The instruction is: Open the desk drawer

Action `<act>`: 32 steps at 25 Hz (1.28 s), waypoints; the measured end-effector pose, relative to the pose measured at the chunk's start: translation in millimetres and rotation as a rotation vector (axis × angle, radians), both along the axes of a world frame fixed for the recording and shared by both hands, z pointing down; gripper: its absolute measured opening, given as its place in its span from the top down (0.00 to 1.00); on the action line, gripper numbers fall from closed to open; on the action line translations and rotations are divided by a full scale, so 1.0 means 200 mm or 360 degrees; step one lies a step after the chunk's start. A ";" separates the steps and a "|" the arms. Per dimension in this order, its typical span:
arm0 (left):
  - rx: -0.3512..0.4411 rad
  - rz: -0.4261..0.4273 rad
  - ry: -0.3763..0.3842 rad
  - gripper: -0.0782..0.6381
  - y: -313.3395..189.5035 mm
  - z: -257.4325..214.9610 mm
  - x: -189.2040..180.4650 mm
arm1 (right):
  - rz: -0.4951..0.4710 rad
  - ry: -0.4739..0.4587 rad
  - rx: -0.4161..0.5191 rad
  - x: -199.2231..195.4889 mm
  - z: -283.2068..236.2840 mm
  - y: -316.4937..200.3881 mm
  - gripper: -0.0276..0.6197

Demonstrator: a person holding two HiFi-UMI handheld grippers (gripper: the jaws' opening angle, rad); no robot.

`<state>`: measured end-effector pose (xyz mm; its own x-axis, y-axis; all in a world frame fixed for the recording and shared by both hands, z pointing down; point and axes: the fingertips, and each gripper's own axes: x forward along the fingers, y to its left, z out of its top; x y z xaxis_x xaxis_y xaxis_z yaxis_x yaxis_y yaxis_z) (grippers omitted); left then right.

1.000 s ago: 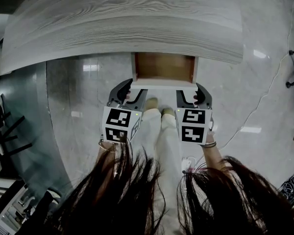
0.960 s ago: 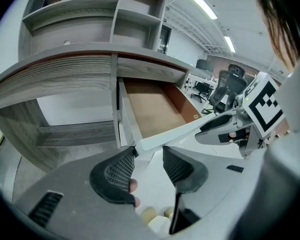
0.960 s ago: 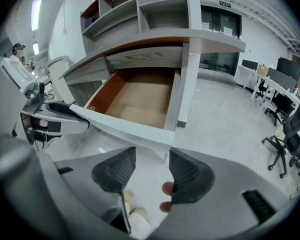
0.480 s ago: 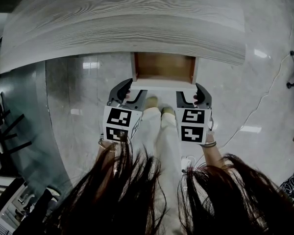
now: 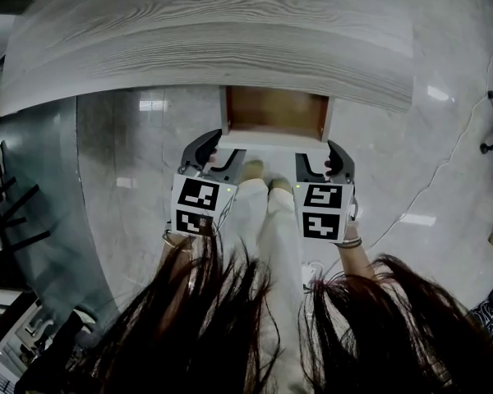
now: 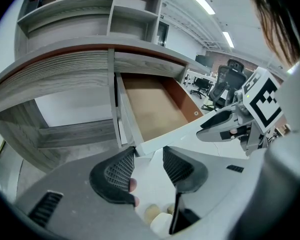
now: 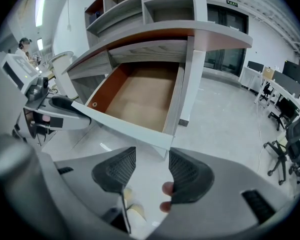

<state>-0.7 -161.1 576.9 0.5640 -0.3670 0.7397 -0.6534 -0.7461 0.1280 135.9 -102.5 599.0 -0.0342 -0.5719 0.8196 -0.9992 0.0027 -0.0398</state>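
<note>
Under the desk [image 5: 214,48], the drawer [image 5: 275,109] stands pulled out, its brown inside showing.
Your left gripper [image 6: 149,154] and right gripper [image 7: 152,154] sit at its front panel's two corners, jaws apart and holding nothing; whether the tips touch the panel is hard to tell.

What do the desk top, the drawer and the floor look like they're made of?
Desk top: grey wood-look board, probably laminate, matt, with streaky grain.
Drawer: smooth brown board inside, likely a laminated panel, with a plain white front.
Floor: polished stone or tile, judging by its light reflections.
</note>
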 end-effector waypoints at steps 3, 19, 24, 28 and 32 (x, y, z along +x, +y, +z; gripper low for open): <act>0.0000 -0.0018 -0.0006 0.66 0.00 0.00 0.00 | -0.0027 0.0015 -0.0012 0.00 0.00 0.01 0.63; -0.0051 -0.0215 -0.0020 0.66 0.06 -0.01 -0.08 | -0.0167 -0.0016 -0.0124 -0.01 0.06 0.13 0.64; -0.0059 -0.0253 -0.0011 0.66 0.12 -0.04 -0.09 | -0.0226 -0.0032 -0.0127 -0.04 0.04 0.16 0.64; -0.0074 -0.0284 -0.0004 0.66 0.16 -0.05 -0.12 | -0.0254 -0.0053 -0.0135 -0.07 0.05 0.18 0.65; -0.0085 -0.0302 -0.0010 0.66 0.20 -0.05 -0.14 | -0.0271 -0.0058 -0.0143 -0.09 0.07 0.20 0.66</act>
<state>-29.3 -121.5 566.8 0.4838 -0.4263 0.7643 -0.7825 -0.6018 0.1597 117.4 -62.6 613.2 -0.1548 -0.4796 0.8637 -0.9825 0.1665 -0.0836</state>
